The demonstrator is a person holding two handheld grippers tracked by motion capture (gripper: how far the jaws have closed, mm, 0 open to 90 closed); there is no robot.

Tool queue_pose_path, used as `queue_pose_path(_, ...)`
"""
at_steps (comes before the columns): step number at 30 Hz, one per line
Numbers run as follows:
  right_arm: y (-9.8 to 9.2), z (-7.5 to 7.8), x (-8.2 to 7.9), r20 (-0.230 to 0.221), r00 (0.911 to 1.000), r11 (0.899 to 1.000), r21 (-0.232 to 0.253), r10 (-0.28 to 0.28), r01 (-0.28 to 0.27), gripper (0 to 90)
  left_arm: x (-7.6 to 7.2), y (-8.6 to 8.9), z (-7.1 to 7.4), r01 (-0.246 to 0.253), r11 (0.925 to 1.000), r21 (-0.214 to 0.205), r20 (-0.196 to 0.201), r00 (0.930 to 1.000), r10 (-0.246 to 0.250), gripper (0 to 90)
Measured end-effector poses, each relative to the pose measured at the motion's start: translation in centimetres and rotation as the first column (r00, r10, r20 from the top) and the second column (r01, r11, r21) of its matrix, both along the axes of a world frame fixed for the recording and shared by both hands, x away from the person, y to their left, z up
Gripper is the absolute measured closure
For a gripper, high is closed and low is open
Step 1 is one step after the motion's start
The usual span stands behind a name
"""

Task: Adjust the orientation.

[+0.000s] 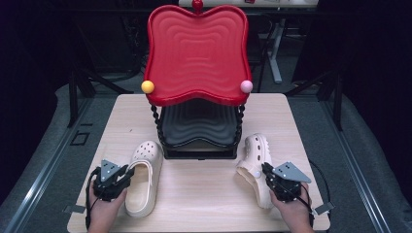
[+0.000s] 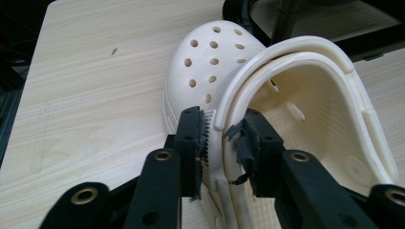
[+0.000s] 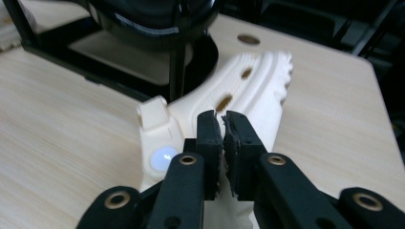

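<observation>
Left tool [image 1: 127, 173] straddles the side wall of the left clog [image 1: 144, 180], one jaw outside, one inside, the pads pinching the rim as the clog lies flat on the bench [image 1: 204, 189]. Just beyond it stands the black-and-red rack [image 1: 197, 53]. Over to the right tool [image 1: 266, 170]: jaws pressed nearly together, apparently nipping the upper edge of the right clog [image 1: 255, 165], which sits tipped on its side right in front.
</observation>
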State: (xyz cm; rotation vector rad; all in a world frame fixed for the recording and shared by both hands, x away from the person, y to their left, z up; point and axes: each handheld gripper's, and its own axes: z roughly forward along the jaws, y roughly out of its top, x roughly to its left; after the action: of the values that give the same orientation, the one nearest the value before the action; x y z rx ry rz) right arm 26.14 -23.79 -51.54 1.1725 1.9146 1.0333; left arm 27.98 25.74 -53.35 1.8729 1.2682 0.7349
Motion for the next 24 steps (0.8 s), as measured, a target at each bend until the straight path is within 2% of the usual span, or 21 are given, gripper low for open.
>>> queue_pose_path(3, -0.5, 0.0, 0.2, -0.005, 1.0, 0.999, 0.032, 0.008, -0.008, 88.0, 0.0, 0.0, -0.1, 0.004, 1.0, -0.005, 0.004, 1.0, -0.004, 65.9)
queue_pose_path(8, -0.9, 0.1, 0.1, -0.006, 1.0, 0.999, 0.032, 0.003, -0.003, 88.1, 0.0, 0.3, -0.1, 0.001, 0.9996, -0.03, -0.001, 1.0, -0.001, 60.3)
queue_pose_path(12, -1.5, 0.3, 0.1, -0.015, 0.9994, 0.998, 0.047, -0.032, 0.033, 88.4, 0.1, 0.6, -0.2, -0.003, 0.9979, -0.064, -0.004, 1.0, 0.002, 57.1)
queue_pose_path(14, -2.1, 0.4, 0.0, -0.018, 0.9982, 0.997, 0.052, -0.057, 0.058, 88.4, 0.0, 0.6, -0.2, -0.003, 0.9977, -0.068, -0.008, 1.0, 0.002, 56.1)
queue_pose_path(15, -2.9, 0.5, 0.0, -0.028, 0.996, 0.994, 0.065, -0.085, 0.086, 88.5, 0.0, 0.6, -0.2, -0.001, 0.9976, -0.069, -0.006, 1.0, 0.001, 55.7)
queue_pose_path(19, -4.0, 0.5, 0.1, -0.043, 0.9927, 0.989, 0.091, -0.113, 0.116, 88.7, 0.1, 0.6, -0.2, 0.001, 0.9975, -0.071, -0.005, 1.0, -0.001, 55.4)
queue_pose_path(20, -4.8, 0.4, 0.2, -0.057, 0.9882, 0.984, 0.102, -0.142, 0.148, 89.1, 0.1, 0.7, -0.2, 0.003, 0.9972, -0.074, 0.0, 1.0, -0.003, 53.8)
queue_pose_path(22, -5.1, 0.3, 0.3, -0.062, 0.9869, 0.982, 0.108, -0.149, 0.155, 89.4, 0.1, 0.7, -0.2, 0.002, 0.997, -0.078, 0.005, 1.0, -0.001, 53.2)
queue_pose_path(23, -5.9, 0.2, 0.5, -0.086, 0.9818, 0.974, 0.139, -0.169, 0.18, 89.6, 0.1, 0.7, -0.2, 0.001, 0.997, -0.078, 0.004, 1.0, -0.001, 52.8)
queue_pose_path(24, -5.9, 0.2, 0.5, -0.086, 0.9818, 0.974, 0.139, -0.169, 0.18, 89.7, 0.1, 0.7, -0.2, 0.002, 0.9969, -0.079, 0.004, 1.0, -0.001, 52.8)
